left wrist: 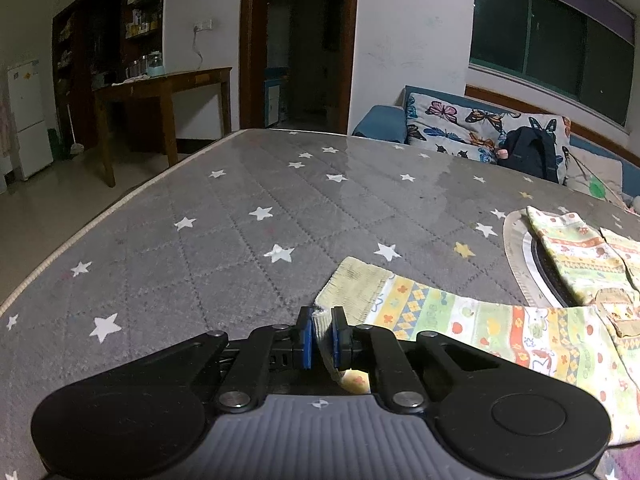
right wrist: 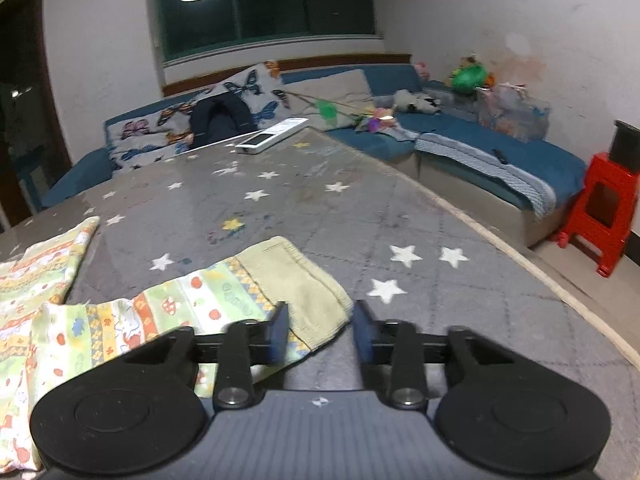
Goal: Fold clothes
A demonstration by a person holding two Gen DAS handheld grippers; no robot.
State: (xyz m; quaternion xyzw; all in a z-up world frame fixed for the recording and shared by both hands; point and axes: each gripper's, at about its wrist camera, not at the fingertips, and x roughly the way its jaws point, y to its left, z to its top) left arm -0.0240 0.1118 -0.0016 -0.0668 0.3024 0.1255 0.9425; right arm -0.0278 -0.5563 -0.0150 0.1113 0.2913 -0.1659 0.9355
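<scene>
A child's patterned garment [left wrist: 500,332] in pale green, yellow and orange lies on the grey star-print mattress [left wrist: 224,240]. My left gripper [left wrist: 322,334] is shut on the yellow ribbed cuff [left wrist: 356,288] of one leg or sleeve, pinching its near corner. In the right wrist view the same garment [right wrist: 120,320] lies at the left, and its other yellow cuff [right wrist: 304,284] lies between my right gripper's [right wrist: 320,330] open blue pads. The left pad [right wrist: 279,330] rests over the cuff's edge and the right pad stands just off it.
A second patterned piece [left wrist: 576,256] lies over a round pale mat at the far right. A blue sofa with butterfly cushions [left wrist: 460,128] and a dark backpack [right wrist: 218,120] borders the mattress. A white flat device [right wrist: 272,136] lies at the far edge. A red stool [right wrist: 600,208] stands on the floor.
</scene>
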